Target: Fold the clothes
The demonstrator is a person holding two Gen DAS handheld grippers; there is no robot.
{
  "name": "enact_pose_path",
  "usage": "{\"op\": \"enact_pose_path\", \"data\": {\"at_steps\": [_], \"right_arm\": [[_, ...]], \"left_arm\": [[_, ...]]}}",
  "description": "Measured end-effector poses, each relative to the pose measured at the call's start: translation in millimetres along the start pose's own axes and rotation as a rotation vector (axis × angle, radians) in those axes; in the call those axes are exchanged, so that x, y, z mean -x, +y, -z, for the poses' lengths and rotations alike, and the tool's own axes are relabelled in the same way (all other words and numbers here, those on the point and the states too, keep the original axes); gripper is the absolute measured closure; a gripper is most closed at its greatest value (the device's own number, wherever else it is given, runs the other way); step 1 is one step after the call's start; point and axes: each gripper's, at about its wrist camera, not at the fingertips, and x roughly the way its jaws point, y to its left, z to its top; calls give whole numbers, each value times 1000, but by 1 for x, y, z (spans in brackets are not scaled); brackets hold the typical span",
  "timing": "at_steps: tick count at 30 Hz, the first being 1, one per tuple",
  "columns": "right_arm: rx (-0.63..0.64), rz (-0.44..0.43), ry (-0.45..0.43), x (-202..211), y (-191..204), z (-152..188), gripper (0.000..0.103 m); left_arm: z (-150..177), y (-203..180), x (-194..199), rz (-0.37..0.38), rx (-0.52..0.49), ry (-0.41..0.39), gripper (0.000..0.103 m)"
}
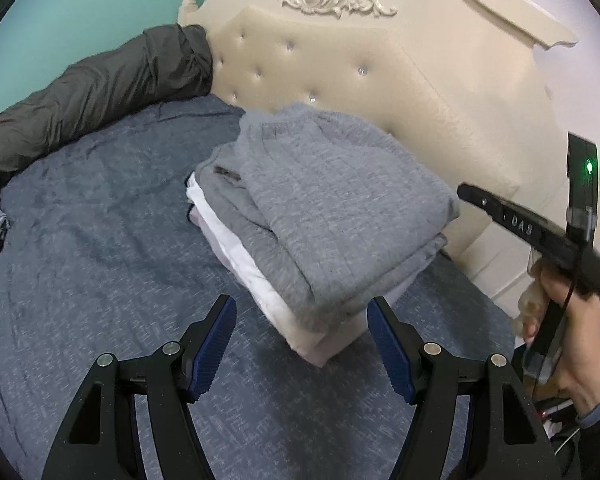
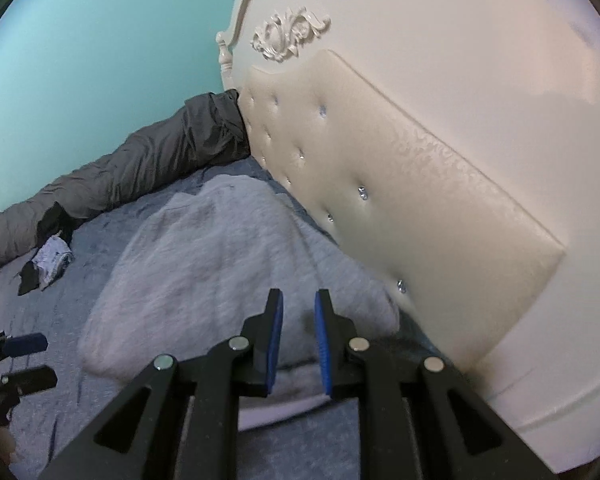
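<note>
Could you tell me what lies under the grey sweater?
Folded white clothes sit stacked beneath the grey sweater on the bed; how many pieces is hidden.

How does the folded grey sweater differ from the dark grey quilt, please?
The grey sweater is pale, knitted, neatly folded on a stack by the headboard; the dark grey quilt is smooth and bunched into a long roll along the turquoise wall. Both rest on the blue bedspread.

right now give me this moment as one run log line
stage: folded grey knit sweater on white folded clothes, on blue bedspread | left gripper: open, empty | right gripper: open, empty
</note>
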Motion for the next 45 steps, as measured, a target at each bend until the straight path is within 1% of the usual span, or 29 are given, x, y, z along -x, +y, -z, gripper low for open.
{"op": "enact_pose_path", "data": {"at_steps": [1, 7, 10, 17, 19, 24, 26, 27, 28, 32, 34, 37, 45], "right_arm": [[-6, -2, -3, 7, 3, 2, 86], [-18, -1, -18, 49, 22, 10, 86], [-29, 2, -24, 67, 28, 11, 86], [-40, 13, -51, 115, 39, 11, 85], [-44, 17, -59, 129, 42, 11, 79], [-49, 18, -78, 162, 49, 13, 71], [-48, 18, -85, 174, 53, 14, 62], [-51, 17, -90, 179, 54, 16, 54], [-54, 16, -95, 185, 55, 17, 52], [-60, 21, -103, 205, 59, 24, 51], [-65, 16, -106, 212, 61, 27, 47], [-61, 24, -117, 224, 65, 30, 42], [-50, 46, -116, 255, 78, 41, 38]], "left_arm": [[1, -1, 8, -1, 1, -7, 31], [5, -8, 56, -5, 4, -48, 31], [8, -15, 77, -9, -12, -66, 31], [13, -29, 119, -5, -27, -111, 30], [14, -34, 129, -6, -36, -123, 29], [20, -45, 153, 1, -48, -147, 26], [22, -48, 162, 3, -55, -156, 24], [23, -50, 167, 1, -59, -159, 23], [24, -52, 172, -1, -63, -163, 22], [29, -57, 185, -4, -75, -176, 20], [32, -60, 192, -5, -81, -184, 17], [36, -64, 202, -6, -90, -196, 16], [49, -72, 225, -6, -106, -221, 11]]}}
